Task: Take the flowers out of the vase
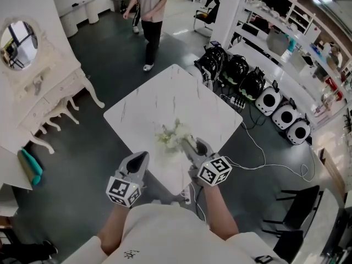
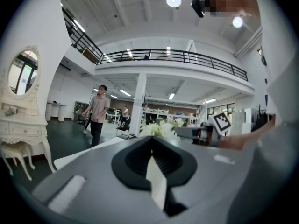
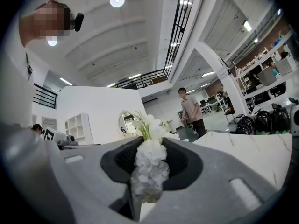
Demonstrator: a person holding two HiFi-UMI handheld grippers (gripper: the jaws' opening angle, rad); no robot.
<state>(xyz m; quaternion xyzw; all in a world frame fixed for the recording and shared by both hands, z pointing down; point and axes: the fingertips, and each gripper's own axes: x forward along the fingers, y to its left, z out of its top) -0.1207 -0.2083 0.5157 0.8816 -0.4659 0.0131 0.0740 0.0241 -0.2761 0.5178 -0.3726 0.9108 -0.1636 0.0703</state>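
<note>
A bunch of white and pale green flowers (image 1: pixel 171 136) sits near the front of the white marble table (image 1: pixel 165 95); no vase shows under it. My right gripper (image 1: pixel 187 142) reaches into the bunch from the front. In the right gripper view a white blossom cluster (image 3: pixel 150 164) fills the gap between the jaws of the right gripper (image 3: pixel 149 146), which are shut on it, with more blooms above. My left gripper (image 1: pixel 144 155) hovers at the table's front left edge, apart from the flowers, jaws together and empty. The left gripper (image 2: pixel 150 143) sees the flowers (image 2: pixel 161 128) beyond its tips.
A person (image 1: pixel 149 12) walks on the dark floor beyond the table. A white dressing table with an oval mirror (image 1: pixel 25 54) stands at the left. Black bags (image 1: pixel 236 70), white round devices (image 1: pixel 285 116) and cables lie to the right. A black chair (image 1: pixel 297 219) is at the lower right.
</note>
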